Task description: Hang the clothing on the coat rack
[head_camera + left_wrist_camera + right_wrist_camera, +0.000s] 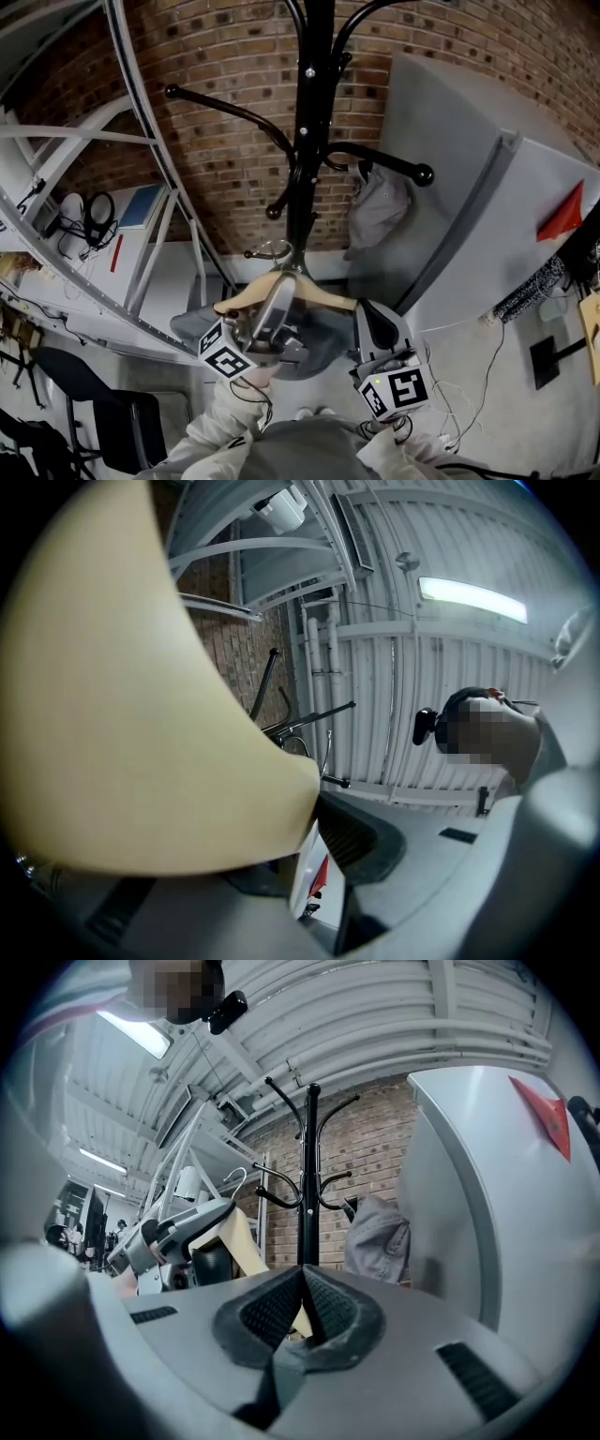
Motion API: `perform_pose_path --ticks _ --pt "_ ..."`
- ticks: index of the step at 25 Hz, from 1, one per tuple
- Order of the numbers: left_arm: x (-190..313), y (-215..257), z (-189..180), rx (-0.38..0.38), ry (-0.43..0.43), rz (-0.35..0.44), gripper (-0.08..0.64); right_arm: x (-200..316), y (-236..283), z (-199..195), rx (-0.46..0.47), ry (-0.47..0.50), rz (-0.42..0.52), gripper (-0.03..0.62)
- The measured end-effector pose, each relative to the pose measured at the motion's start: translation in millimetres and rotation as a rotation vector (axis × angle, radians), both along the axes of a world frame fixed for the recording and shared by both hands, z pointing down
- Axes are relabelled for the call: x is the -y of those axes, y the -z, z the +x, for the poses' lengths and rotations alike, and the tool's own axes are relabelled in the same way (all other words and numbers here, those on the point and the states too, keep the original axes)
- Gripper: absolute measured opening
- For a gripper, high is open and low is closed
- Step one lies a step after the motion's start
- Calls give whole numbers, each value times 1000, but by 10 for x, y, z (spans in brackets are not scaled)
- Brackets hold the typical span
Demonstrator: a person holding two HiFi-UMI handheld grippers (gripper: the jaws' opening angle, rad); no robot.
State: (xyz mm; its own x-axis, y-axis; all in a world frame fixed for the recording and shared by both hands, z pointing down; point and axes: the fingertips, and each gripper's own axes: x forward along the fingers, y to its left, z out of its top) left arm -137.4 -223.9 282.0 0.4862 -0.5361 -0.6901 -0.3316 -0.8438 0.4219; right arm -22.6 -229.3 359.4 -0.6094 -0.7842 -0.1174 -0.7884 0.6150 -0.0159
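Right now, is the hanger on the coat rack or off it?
Off it. The wooden hanger sits clamped in the left gripper, its metal hook clear of the arms of the coat rack.

The right gripper has its jaws closed at the tips on a pale wooden hanger, which slants in from the left gripper at near left. Farther off, a black coat rack stands before a brick wall, with a grey garment hanging on its right

Left hook free; right hook (garment draped) beside panel.
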Motion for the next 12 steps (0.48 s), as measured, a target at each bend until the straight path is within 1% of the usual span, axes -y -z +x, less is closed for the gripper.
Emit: perform_pose_path --ticks 7,12 --pt "188 134 -41 1 4 22 94 113 85 14 7 -4 29 23" --pt "353 139 -78 -13 1 13 95 202 71 1 4 1 28 23"
